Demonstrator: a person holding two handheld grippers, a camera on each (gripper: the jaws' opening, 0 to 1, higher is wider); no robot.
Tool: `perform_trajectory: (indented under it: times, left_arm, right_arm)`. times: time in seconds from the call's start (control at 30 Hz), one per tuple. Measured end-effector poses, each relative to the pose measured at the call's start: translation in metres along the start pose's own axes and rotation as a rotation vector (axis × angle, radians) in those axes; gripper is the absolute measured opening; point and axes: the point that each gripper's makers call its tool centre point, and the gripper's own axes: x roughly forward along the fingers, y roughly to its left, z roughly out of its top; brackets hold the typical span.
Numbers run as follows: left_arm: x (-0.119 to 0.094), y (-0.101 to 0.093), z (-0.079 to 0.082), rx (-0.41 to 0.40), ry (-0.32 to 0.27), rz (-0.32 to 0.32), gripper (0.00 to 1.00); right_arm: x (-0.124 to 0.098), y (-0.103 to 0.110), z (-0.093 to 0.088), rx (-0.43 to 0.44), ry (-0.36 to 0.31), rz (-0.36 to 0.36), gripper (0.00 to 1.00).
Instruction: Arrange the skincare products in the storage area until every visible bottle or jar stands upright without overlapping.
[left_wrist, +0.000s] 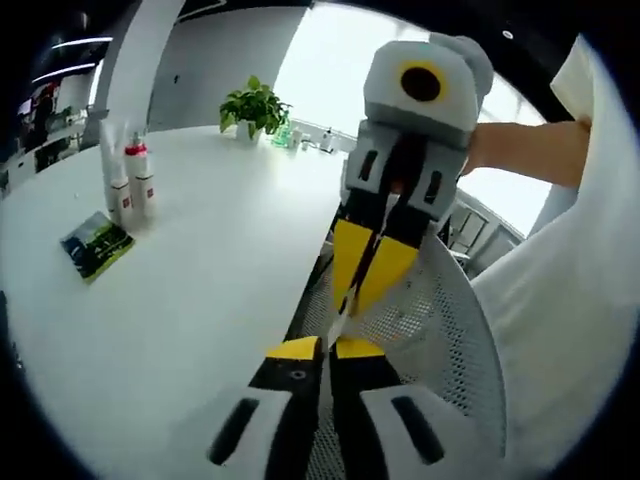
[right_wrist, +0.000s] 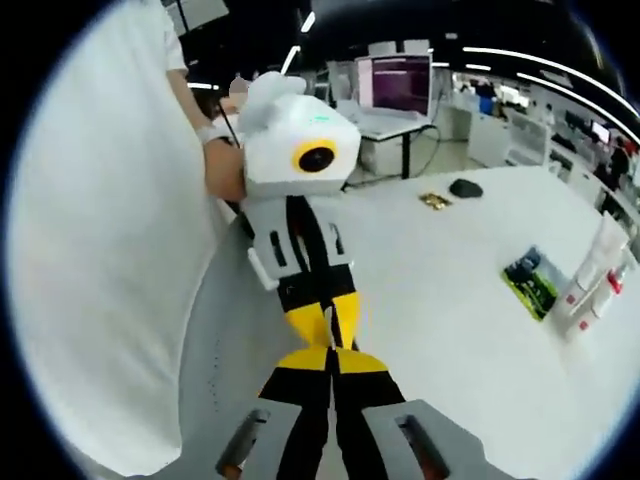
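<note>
Office light is pouring through big windows behind a smooth white desk (left_wrist: 190, 290), where the skincare products (left_wrist: 128, 180) are standing in a tight upright cluster far out on the surface: slim white bottles and a tall tube, at least one with a red cap. In the right gripper view the same group (right_wrist: 595, 275) is sitting near the far edge. Just beside them a flat dark-green packet (left_wrist: 95, 245) is lying on the desk, glossy and rectangular.

Well apart from all this, the left gripper (left_wrist: 318, 348) and the right gripper (left_wrist: 362, 285) are meeting tip to tip over a grey mesh chair back (left_wrist: 440, 330). Both pairs of yellow-tipped jaws are pressed closed and are carrying nothing.

This is looking like the start of the job, with nothing yet handled. Next, both tools would need to part, swing out over the desk and open before reaching the bottles. A leafy potted plant (left_wrist: 255, 108) is sitting further back.
</note>
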Motion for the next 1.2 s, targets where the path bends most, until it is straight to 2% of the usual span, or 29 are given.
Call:
perform_trajectory:
  times: [0.07,0.1,0.17,0.2,0.27,0.3,0.33,0.43,0.47,0.5,0.53,0.6,0.63,0.67,0.7,0.8,0.9,1.03,1.13,1.2]
  left_arm:
    - [-0.005,0.002,0.002,-0.048,-0.008,0.0,0.0]
    - [-0.008,0.003,0.005,-0.09,-0.026,0.001,0.0]
    - [-0.015,0.009,0.012,-0.183,-0.079,0.004,0.0]
    - [-0.02,0.011,0.017,-0.247,-0.119,-0.008,0.0]
    - [-0.028,0.013,0.029,-0.385,-0.21,-0.056,0.0]
    - [-0.031,0.013,0.035,-0.428,-0.251,-0.072,0.0]
    - [-0.034,0.015,0.039,-0.469,-0.282,-0.076,0.0]
    - [-0.041,0.013,0.05,-0.571,-0.372,-0.15,0.0]
    - [-0.043,0.011,0.055,-0.598,-0.406,-0.184,0.0]
    - [-0.045,0.009,0.059,-0.618,-0.428,-0.21,0.0]
    - [-0.046,0.008,0.059,-0.624,-0.428,-0.214,0.0]
    - [-0.045,0.01,0.056,-0.623,-0.417,-0.199,0.0]
    - [-0.045,0.009,0.056,-0.624,-0.416,-0.201,0.0]
    - [-0.046,0.007,0.058,-0.63,-0.423,-0.216,0.0]
    - [-0.046,0.007,0.058,-0.636,-0.426,-0.217,0.0]
    - [-0.043,0.01,0.054,-0.627,-0.41,-0.196,0.0]
    - [-0.04,0.005,0.054,-0.629,-0.402,-0.213,0.0]
    - [-0.036,0.0,0.051,-0.608,-0.37,-0.214,0.0]
    - [-0.035,0.003,0.048,-0.62,-0.359,-0.196,0.0]
    - [-0.036,0.004,0.048,-0.618,-0.366,-0.192,0.0]
  right_arm:
    - [0.001,-0.003,0.003,0.046,-0.022,-0.004,0.0]
    - [0.0,-0.006,0.006,0.106,-0.048,-0.02,0.0]
    - [-0.006,-0.021,0.009,0.171,-0.103,-0.081,0.07]
    - [-0.008,-0.024,0.01,0.195,-0.118,-0.091,0.13]
    - [-0.013,-0.031,0.012,0.341,-0.198,-0.093,0.25]
    - [-0.015,-0.027,0.015,0.407,-0.244,-0.044,0.31]
    - [-0.016,-0.033,0.014,0.438,-0.268,-0.066,0.32]
    - [-0.021,-0.033,0.02,0.554,-0.381,-0.029,0.31]
    - [-0.025,-0.032,0.029,0.645,-0.469,0.006,0.31]
    - [-0.027,-0.032,0.031,0.707,-0.51,0.03,0.31]
    - [-0.03,-0.03,0.035,0.758,-0.557,0.072,0.29]
    - [-0.035,-0.028,0.042,0.793,-0.619,0.106,0.19]
    - [-0.036,-0.028,0.042,0.795,-0.625,0.107,0.09]
    - [-0.036,-0.03,0.038,0.796,-0.621,0.091,0.06]
    - [-0.037,-0.032,0.039,0.818,-0.638,0.088,0.07]
    - [-0.034,-0.029,0.037,0.809,-0.617,0.089,0.06]
    - [-0.029,-0.025,0.038,0.818,-0.604,0.1,0.15]
    - [-0.024,-0.024,0.038,0.787,-0.59,0.097,0.1]
    - [-0.023,-0.024,0.038,0.774,-0.583,0.093,0.0]
    - [-0.024,-0.024,0.039,0.771,-0.591,0.095,0.0]
